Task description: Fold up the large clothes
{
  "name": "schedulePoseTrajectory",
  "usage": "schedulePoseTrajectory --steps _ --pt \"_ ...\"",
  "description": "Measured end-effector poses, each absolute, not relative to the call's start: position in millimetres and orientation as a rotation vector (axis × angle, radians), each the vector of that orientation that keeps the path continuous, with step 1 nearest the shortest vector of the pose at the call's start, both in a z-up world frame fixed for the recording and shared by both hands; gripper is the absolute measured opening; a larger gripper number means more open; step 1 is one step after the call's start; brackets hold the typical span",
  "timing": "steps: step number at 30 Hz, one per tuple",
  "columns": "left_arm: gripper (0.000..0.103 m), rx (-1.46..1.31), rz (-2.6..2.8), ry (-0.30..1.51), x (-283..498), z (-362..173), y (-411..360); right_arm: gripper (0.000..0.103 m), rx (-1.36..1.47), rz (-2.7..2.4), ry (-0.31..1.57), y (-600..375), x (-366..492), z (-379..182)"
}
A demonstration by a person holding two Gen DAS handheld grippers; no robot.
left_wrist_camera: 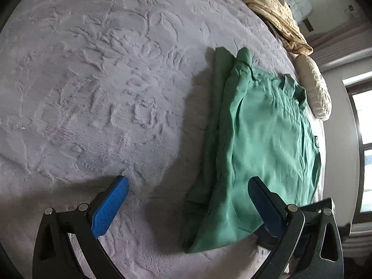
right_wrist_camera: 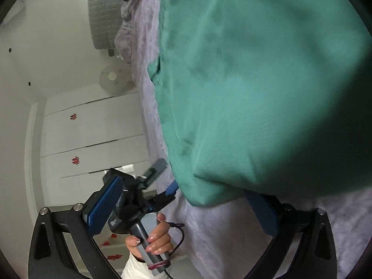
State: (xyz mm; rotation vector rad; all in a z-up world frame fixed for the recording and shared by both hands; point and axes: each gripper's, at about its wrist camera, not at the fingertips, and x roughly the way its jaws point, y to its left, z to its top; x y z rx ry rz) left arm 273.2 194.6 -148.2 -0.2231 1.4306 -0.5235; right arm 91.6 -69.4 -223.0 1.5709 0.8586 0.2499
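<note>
A green garment lies partly folded lengthwise on a grey plush bedspread, near the bed's right edge. My left gripper is open, hovering over the garment's near hem; its right finger is above the cloth and its left finger above bare bedspread. In the right wrist view the green garment fills most of the frame, very close. My right gripper is open at the garment's lower corner; cloth hides the tip of its right finger. The left gripper's body and the hand holding it show beyond the bed edge.
A tan patterned pillow and a cream pillow lie along the bed's far right. A window is at right. In the right wrist view white wardrobe doors and a fan stand beside the bed.
</note>
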Motion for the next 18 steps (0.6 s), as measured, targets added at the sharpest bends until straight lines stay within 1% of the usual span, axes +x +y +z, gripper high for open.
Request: schedulePoseTrajectory --steps 5,7,9,14,15,16,17,18 --pt "0.103 -0.170 -0.504 1.428 272.8 -144.7 199.2 0.103 1.482 0.125 0.920 -72.7 60.3 -213.2" --pt "0.103 -0.187 -0.504 1.435 271.4 -146.1 201.1 0.103 1.440 0.047 0.893 -82.4 47.5 -207.0" --pt "0.103 -0.214 -0.520 1.447 273.6 -149.8 197.4 0.103 1.474 0.022 0.849 -90.4 43.9 -207.7" --pt "0.103 -0.213 -0.554 1.453 273.2 -150.5 178.3 0.103 1.529 0.078 0.811 -86.6 79.7 -219.9" --pt "0.103 -0.222 -0.562 1.455 274.0 -150.3 177.2 0.101 1.562 0.100 0.807 -83.0 87.9 -224.2" --pt "0.103 -0.233 -0.570 1.459 275.0 -150.4 175.7 0.091 1.590 0.114 0.800 -81.3 92.2 -226.8" --pt "0.103 -0.254 -0.584 1.468 277.3 -151.2 175.3 0.076 1.630 0.138 0.796 -79.8 96.5 -230.3" --pt "0.103 -0.274 -0.593 1.478 279.3 -152.4 175.1 0.038 1.650 0.153 0.799 -79.3 98.1 -232.6"
